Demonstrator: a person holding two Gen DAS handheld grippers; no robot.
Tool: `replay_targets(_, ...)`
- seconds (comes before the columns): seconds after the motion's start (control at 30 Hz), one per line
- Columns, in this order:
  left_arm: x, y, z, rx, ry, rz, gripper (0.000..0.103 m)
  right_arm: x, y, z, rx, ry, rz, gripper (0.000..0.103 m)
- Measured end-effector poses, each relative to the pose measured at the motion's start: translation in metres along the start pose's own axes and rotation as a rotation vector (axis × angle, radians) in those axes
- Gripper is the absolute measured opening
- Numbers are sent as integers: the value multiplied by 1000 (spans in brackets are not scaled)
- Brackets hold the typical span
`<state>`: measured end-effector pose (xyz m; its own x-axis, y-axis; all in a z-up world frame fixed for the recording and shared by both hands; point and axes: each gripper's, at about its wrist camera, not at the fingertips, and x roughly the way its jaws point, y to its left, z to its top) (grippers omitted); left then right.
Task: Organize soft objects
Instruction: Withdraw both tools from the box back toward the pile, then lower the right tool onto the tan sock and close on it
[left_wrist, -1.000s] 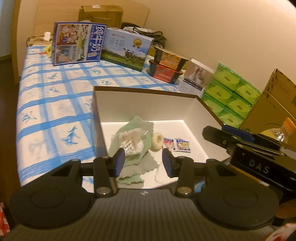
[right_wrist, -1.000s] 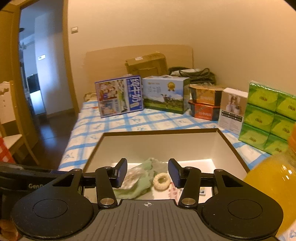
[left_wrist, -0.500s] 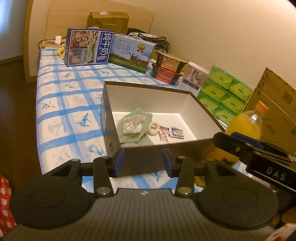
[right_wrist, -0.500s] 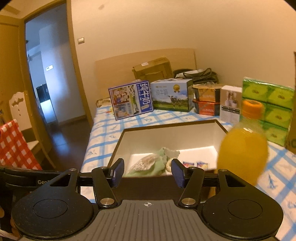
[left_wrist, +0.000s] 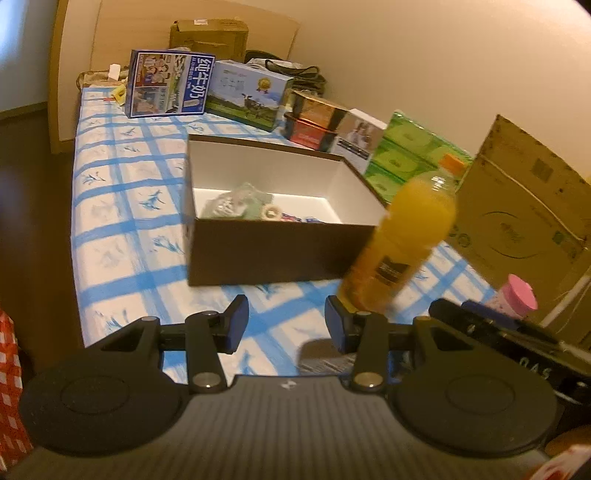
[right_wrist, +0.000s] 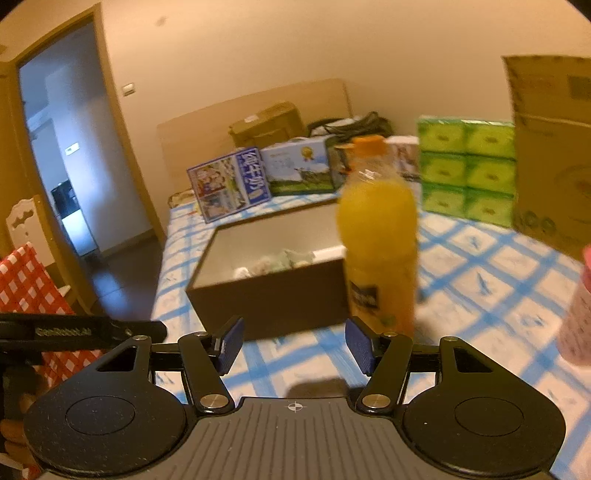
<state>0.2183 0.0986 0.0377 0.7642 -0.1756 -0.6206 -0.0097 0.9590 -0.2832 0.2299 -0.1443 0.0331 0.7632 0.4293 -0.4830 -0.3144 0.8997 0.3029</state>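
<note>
Both the left tongs (left_wrist: 282, 325) and the right tongs (right_wrist: 291, 345) stand apart and empty, the right having just been widening, short of the brown box (left_wrist: 266, 254) on the bench (left_wrist: 110, 206). Inside the box lie a green cloth (left_wrist: 255, 201) and a crinkled packet (left_wrist: 225, 205); both judged light, limp and yielding. Best pinched at a raised fold, not the flat.

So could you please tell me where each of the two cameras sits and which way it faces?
Left wrist view: sits on the left gripper, looking forward and down across the checked tablecloth at the open box and juice bottle; its own open jaws show, with the other gripper's body at the right edge.
Right wrist view: sits on the right gripper, facing the same box with the bottle beside it; open jaws show, nothing between them.
Shared: box, bottle, green tissue packs, milk cartons.
</note>
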Motion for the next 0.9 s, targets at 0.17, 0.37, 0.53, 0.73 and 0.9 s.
replay_targets(0.17,-12,-26,-18,28,-8,-15,41,-32,-18,-18,26,0,-37,61)
replay_targets(0.37,-16,-50,-42,71,6,-25,41,-57,-37,-37,60,14,-67,61)
replay_targets(0.53,-14,-58,-60,84,41,-38,41,-69,-47,-51,64,39,-79,61)
replay_targets(0.73,-9,-63,-75,106,71,-31,42,-76,-63,-70,65,69,-123,61)
replay_targets(0.9,-2,-66,-82,122,87,-19,46,-75,-78,-81,82,96,-163,61)
